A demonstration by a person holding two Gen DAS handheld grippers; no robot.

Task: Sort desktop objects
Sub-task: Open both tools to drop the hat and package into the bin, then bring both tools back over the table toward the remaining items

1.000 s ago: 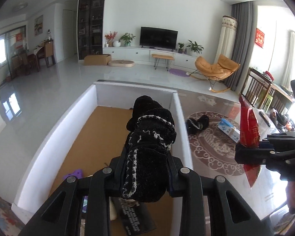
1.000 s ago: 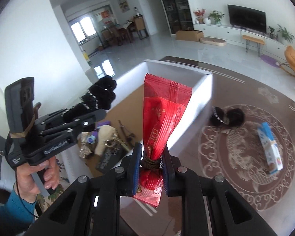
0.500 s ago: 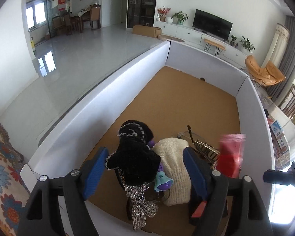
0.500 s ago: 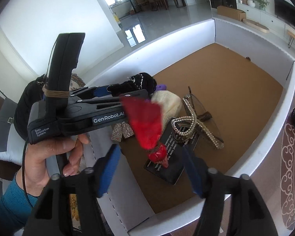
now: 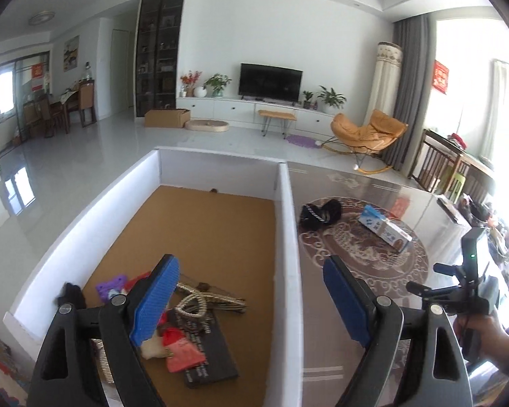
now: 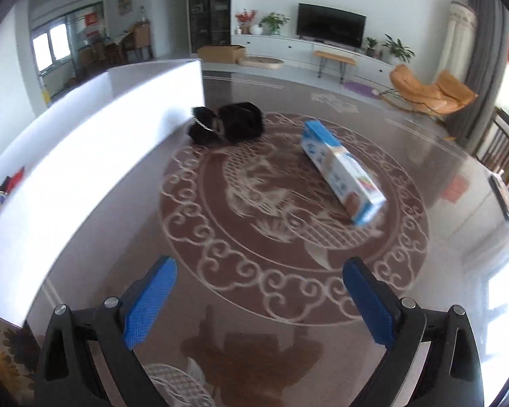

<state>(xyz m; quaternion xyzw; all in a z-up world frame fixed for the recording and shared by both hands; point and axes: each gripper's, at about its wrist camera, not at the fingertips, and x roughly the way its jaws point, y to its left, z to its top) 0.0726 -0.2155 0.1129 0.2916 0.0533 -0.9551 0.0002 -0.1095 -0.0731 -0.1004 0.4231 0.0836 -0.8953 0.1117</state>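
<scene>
patterned table (image 6: 288, 203) open beside white box wall (image 6: 95, 156).

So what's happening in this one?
A person with a gripper in each hand is sorting things off a table into a white box. Both the left gripper and the right gripper are empty, jaws opening. A red packet lies in the box among other items; a black glove and a blue carton remain on the table.

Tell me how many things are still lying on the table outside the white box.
2: a black knitted item beside the box wall, and a blue-and-white carton to its right. Others may lie out of view.
</scene>
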